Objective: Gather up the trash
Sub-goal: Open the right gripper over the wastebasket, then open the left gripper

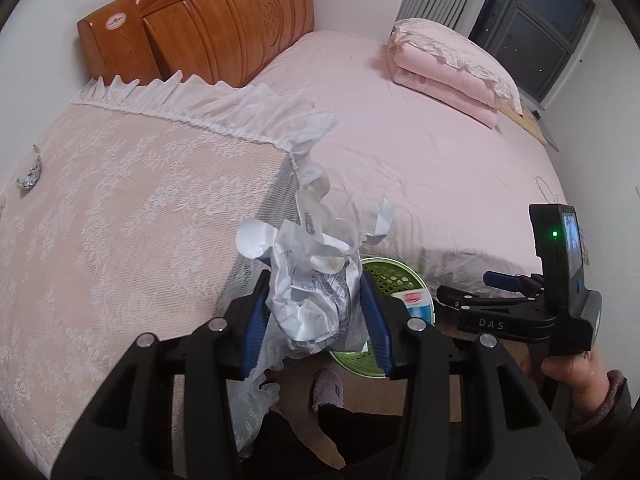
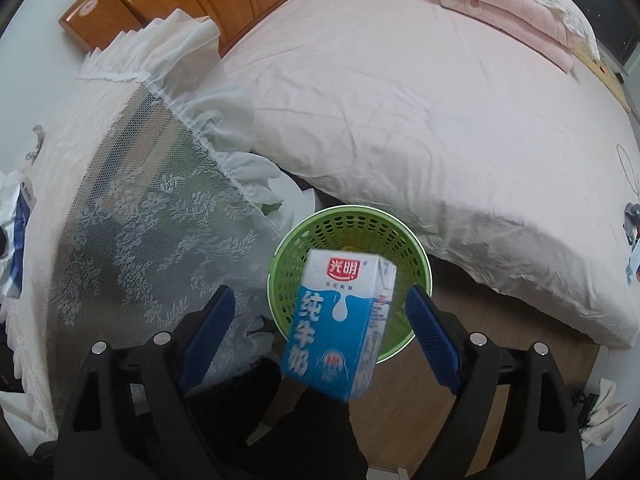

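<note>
A crumpled white paper wad [image 1: 316, 292] is pinched between the blue pads of my left gripper [image 1: 314, 280], which is shut on it beside the lace-covered stand. Below and behind it sits a green perforated basket [image 1: 394, 276] on the floor. In the right wrist view a blue-and-white milk carton [image 2: 340, 320] hangs tilted over the basket [image 2: 352, 232], between the jaws of my right gripper [image 2: 320, 291]. There are gaps on both sides of the carton and the pads are off it. The left wrist view shows the right gripper [image 1: 464, 285] from the side, above the basket.
A bed with a pink sheet [image 1: 400, 140] borders the basket at the back, and a lace-draped stand [image 1: 120, 220] borders it on the left. A folded pink quilt [image 1: 448, 80] lies on the bed. A slippered foot [image 1: 328, 392] stands on the wooden floor [image 2: 480, 352] by the basket.
</note>
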`<state>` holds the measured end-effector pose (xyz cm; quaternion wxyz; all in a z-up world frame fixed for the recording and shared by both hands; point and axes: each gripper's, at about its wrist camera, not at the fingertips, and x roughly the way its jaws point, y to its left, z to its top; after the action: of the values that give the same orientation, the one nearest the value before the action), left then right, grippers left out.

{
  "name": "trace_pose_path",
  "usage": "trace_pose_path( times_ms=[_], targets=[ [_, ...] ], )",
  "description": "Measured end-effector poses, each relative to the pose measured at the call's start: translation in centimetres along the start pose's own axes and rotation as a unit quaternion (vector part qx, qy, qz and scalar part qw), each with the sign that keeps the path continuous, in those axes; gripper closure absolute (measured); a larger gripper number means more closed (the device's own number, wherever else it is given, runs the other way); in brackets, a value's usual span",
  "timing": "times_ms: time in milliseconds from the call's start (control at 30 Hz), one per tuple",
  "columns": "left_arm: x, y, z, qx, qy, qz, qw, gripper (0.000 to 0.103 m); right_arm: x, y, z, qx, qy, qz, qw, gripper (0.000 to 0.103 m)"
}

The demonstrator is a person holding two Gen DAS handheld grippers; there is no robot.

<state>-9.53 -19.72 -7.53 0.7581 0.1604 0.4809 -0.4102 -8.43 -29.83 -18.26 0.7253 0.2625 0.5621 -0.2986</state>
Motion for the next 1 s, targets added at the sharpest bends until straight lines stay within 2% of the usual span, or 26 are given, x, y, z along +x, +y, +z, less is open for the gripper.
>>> trace_pose_path(
  times_ms=[67,300,767,867,1000],
  targets=[
    [0.3,-0.8,0.0,0.005,0.002,-0.002,1.0000,0.060,-0.2,-1.0,-0.2,-0.003,-0.006,-0.002,1.000,0.012],
    [0.8,-2.1,-0.2,0.012,0.009,-0.003,0.9999,0.060,-0.7,-2.4,0.6,-0.012,-0.014,-0.009,1.000,0.012],
    [1.4,-2.5,-0.3,0.017,0.017,-0.004,0.9997,0.060,-0.8,-2.2,0.9,-0.017,-0.012,-0.001,1.000,0.012],
    [2.3,-2.9,-0.3,0.030,0.031,-0.012,0.9990,0.060,-0.9,-2.3,0.8,-0.015,-0.014,-0.003,1.000,0.012],
    [5.6,-4.5,0.1,0.057,0.066,-0.033,0.9956,0.060,-1.2,-3.1,0.7,-0.008,-0.018,-0.013,1.000,0.012]
  ],
)
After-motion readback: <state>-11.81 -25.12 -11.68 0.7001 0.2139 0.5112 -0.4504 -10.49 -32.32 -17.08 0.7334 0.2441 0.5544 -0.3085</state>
